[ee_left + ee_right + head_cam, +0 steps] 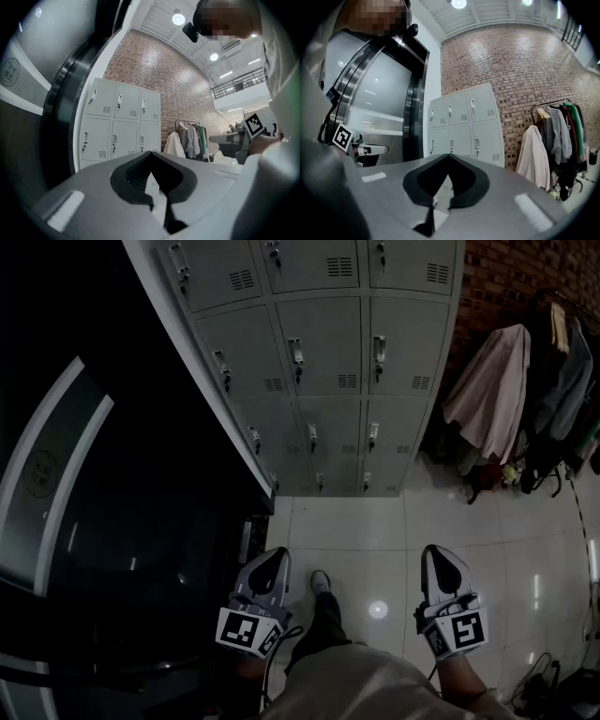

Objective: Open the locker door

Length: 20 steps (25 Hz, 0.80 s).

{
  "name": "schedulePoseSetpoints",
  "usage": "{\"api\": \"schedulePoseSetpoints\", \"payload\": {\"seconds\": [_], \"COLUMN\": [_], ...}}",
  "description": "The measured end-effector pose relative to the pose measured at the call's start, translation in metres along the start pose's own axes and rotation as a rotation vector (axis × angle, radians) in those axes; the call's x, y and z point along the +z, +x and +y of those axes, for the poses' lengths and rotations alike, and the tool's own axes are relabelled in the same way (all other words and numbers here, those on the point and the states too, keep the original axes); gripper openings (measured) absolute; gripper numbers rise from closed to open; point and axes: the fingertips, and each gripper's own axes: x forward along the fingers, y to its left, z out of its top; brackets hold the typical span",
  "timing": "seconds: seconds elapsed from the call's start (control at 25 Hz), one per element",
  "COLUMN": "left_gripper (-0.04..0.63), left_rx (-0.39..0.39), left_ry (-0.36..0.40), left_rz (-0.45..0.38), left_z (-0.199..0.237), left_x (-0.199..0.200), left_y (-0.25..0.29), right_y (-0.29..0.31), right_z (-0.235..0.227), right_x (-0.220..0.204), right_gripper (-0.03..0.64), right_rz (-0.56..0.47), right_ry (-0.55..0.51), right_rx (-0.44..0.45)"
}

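Note:
A grey bank of lockers (323, 362) stands ahead against a brick wall, all its doors closed, each with a small metal handle (379, 346). The same lockers (119, 124) show in the left gripper view, and the lockers (464, 131) in the right gripper view, well beyond the jaws. My left gripper (274, 563) is held low at the left, jaws shut and empty. At the right my right gripper (436, 559) is held level with it, jaws shut on nothing. Both are about a stride or more short of the lockers.
A dark curved glass structure with pale stripes (84, 474) fills the left. A rack of hanging coats (497, 390) stands right of the lockers, with bags on the floor below. My shoe (320, 581) is on the pale tiled floor (356, 540).

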Motion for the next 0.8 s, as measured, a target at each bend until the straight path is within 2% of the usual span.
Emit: {"api": "schedulePoseSetpoints", "payload": {"seconds": [0.08,0.16,0.36,0.48,0.56,0.68,0.8], "left_gripper": [0.002,0.002,0.002,0.002,0.002,0.002,0.004], "left_rx": [-0.007,-0.015,-0.033,-0.045,-0.046,-0.026,0.006], "left_ry": [0.001,0.002,0.017,0.026,0.029,0.030,0.034], "left_rz": [-0.006,-0.008,-0.018,-0.022,-0.021,-0.044,-0.067], "left_z": [0.026,0.053,0.126,0.168,0.194,0.230,0.261], "left_x": [-0.008,-0.017,-0.027,-0.033,-0.039,-0.050,-0.069], "left_y": [0.024,0.046,0.100,0.130,0.149,0.171,0.187], "right_y": [0.028,0.061,0.157,0.210,0.239,0.275,0.313], "right_z": [-0.005,-0.010,-0.011,-0.012,-0.016,-0.016,-0.018], "right_x": [-0.025,-0.037,-0.023,-0.027,-0.044,-0.081,-0.106], "right_gripper": [0.002,0.002,0.002,0.002,0.002,0.002,0.002], "right_rz": [0.109,0.126,-0.033,-0.064,-0.028,0.101,0.115], "right_ry": [-0.023,-0.036,-0.014,-0.022,-0.027,-0.059,-0.078], "right_rx": [0.009,0.009,-0.008,-0.014,-0.017,-0.008,-0.013]}}
